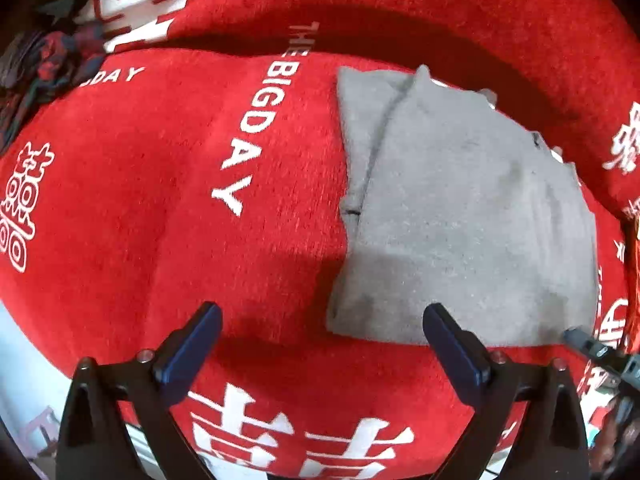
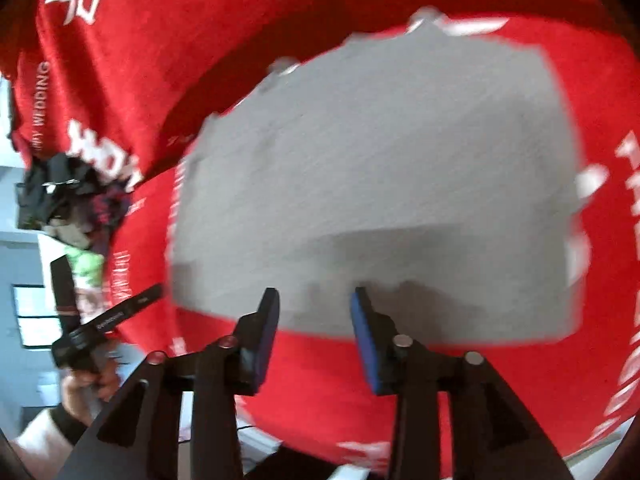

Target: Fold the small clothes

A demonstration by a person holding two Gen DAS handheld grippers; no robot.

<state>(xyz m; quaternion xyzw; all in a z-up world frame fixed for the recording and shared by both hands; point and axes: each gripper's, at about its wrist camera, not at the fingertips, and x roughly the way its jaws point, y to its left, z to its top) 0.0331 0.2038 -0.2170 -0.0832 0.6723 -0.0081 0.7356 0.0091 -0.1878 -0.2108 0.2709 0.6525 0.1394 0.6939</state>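
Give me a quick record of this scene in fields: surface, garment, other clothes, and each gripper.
surface: red plush cloth with white lettering
garment: grey knit garment, folded flat on the cloth
other clothes: dark crumpled pile at the cloth's far left edge
left gripper: open, empty, near the garment's near left corner
right gripper: open, empty, at the garment's near edge; view blurred

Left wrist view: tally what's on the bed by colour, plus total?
Grey: 1, the folded grey garment
Red: 1, the red blanket under it
Dark mixed: 1, the heap of clothes; separate pieces cannot be counted
Total: 3
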